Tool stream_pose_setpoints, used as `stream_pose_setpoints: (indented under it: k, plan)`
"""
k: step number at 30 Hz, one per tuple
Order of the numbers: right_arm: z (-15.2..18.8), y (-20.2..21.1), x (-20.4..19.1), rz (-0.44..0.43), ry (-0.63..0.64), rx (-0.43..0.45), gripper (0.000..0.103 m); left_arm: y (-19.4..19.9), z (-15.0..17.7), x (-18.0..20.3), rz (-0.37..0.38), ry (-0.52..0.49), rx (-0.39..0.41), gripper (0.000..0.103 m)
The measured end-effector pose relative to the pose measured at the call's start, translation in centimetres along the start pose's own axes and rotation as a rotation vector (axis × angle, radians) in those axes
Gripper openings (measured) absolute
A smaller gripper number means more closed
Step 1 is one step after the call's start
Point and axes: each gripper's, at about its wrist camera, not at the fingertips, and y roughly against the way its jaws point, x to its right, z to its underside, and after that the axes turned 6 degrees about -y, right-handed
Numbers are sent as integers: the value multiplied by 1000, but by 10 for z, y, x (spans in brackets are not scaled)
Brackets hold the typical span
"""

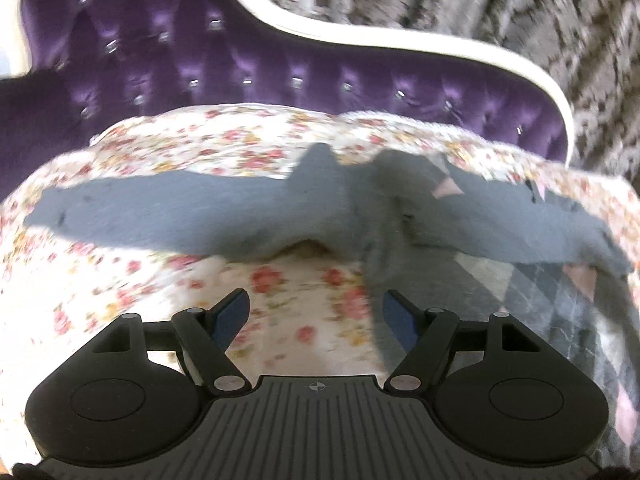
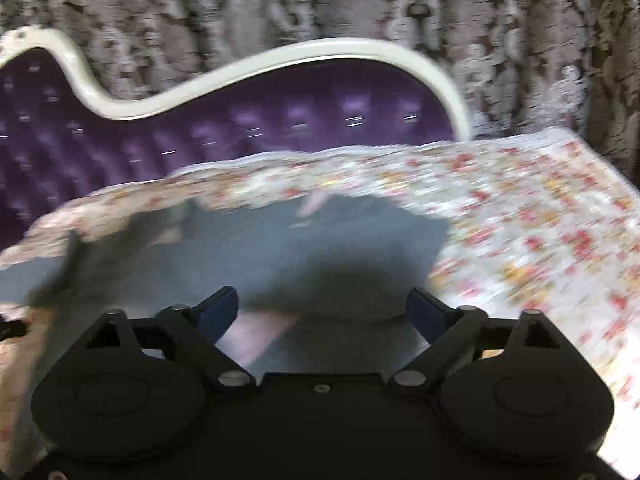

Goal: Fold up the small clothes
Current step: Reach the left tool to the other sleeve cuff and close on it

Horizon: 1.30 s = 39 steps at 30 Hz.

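A small grey garment [image 1: 240,216] lies spread across a floral bedspread [image 1: 280,292], with a long sleeve reaching left and an argyle-patterned part [image 1: 560,312] at the right. My left gripper [image 1: 316,312] is open and empty just in front of the garment's lower edge. In the right wrist view the same grey garment [image 2: 280,248] lies ahead, blurred by motion. My right gripper [image 2: 324,312] is open and empty above its near part, where a pink patch [image 2: 260,336] shows.
A purple tufted headboard [image 1: 200,52] with a white curved frame [image 1: 360,40] stands behind the bed; it also shows in the right wrist view [image 2: 240,128]. Grey patterned curtains [image 2: 360,0] hang behind. The floral bedspread [image 2: 540,232] extends to the right.
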Motion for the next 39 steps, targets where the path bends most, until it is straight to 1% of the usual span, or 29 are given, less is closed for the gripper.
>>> stream_pose_setpoints:
  k: [2, 4, 8, 10, 14, 18, 21, 24, 27, 31, 32, 33, 34, 35, 37, 39]
  plan:
    - [13, 6, -17, -54, -10, -19, 97, 4, 3, -21, 5, 47, 4, 72]
    - [29, 10, -35, -94, -6, -35, 97, 9, 5, -40, -17, 73, 20, 72]
    - [53, 15, -65, -127, 33, -29, 97, 15, 5, -80, -112, 108, 83, 72]
    - [60, 18, -76, -143, 43, -23, 97, 13, 4, -100, -153, 147, 90, 72]
    - [69, 19, -92, -183, 54, -22, 97, 0, -2, -146, -197, 242, 75, 72]
    - [73, 22, -107, -205, 74, -8, 97, -17, -8, -188, -205, 337, 54, 72]
    - [73, 20, -116, -228, 83, -9, 97, -32, -13, -207, -193, 378, 38, 72]
    - [73, 16, -123, -246, 86, -22, 97, -50, -19, -217, -180, 413, 18, 72]
    - [74, 11, -130, -251, 94, -34, 97, -60, -26, -221, -191, 401, 34, 72]
    - [74, 6, -133, -262, 91, -53, 97, -71, -35, -229, -189, 427, 45, 71]
    - [74, 5, -133, -266, 84, -58, 97, -74, -38, -230, -193, 427, 45, 64]
    - [74, 4, -133, -272, 77, -62, 97, -76, -40, -230, -194, 428, 48, 52]
    - [73, 4, -133, -275, 72, -65, 97, -77, -41, -231, -194, 435, 47, 11]
    - [73, 4, -133, -275, 70, -65, 97, -78, -41, -233, -181, 458, 38, 7]
    - [73, 4, -133, -272, 68, -64, 97, -74, -42, -237, -154, 513, 68, 7]
    - [72, 4, -131, -274, 52, -72, 97, -61, -47, -234, -173, 500, 109, 7]
